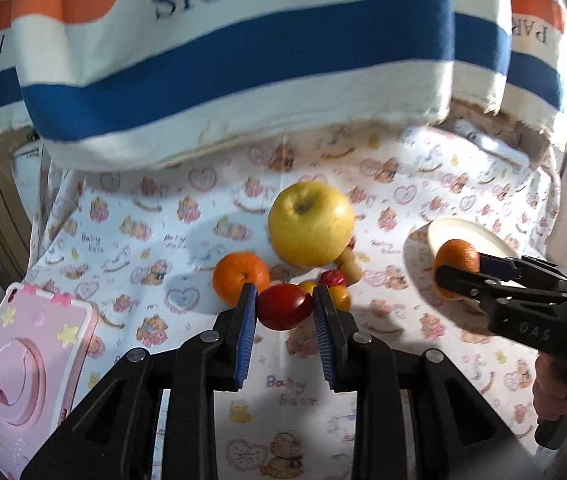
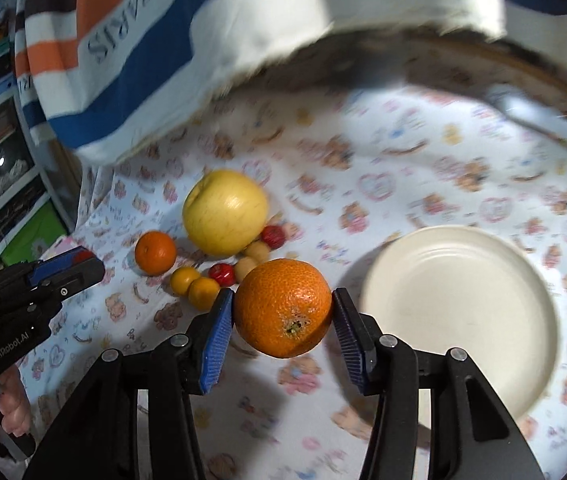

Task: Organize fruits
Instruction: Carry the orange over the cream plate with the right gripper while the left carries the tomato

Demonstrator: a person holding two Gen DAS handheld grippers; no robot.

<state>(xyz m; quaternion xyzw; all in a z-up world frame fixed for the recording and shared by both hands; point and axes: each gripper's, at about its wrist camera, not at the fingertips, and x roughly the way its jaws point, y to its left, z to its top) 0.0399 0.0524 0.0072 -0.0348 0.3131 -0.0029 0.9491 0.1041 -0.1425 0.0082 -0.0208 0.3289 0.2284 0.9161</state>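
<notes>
Plainly, both hands have a fruit and the sorting is under way. Going from the left: a pink case (image 1: 23, 364) lies flat at the left edge of the bear-print cloth (image 1: 423, 184), out of the work. Next a loose orange (image 1: 240, 277) sits on the cloth, just beside the left tool (image 1: 283, 304), whose blue pads are drawn nearly together and clamped on a small red fruit (image 1: 284, 306), pinched at its two ends. It looks carried a little above the cloth, though its height is hard to tell.

Behind it the big yellow apple (image 1: 310, 223) rests with small red and yellow fruits (image 2: 194, 285) huddled against its near side; they lie in a heap probably because they are unsorted stock.

Further right, the right tool (image 2: 283, 316) stands partly apart, both pads pressed on the flanks of a mandarin (image 2: 283, 307), stem scar toward the camera. The mandarin is clear of the cloth, just left of the cream plate (image 2: 459, 312), which is bare and seems the likely place for it. A striped PARIS cushion (image 1: 243, 60) overhangs the far side.
</notes>
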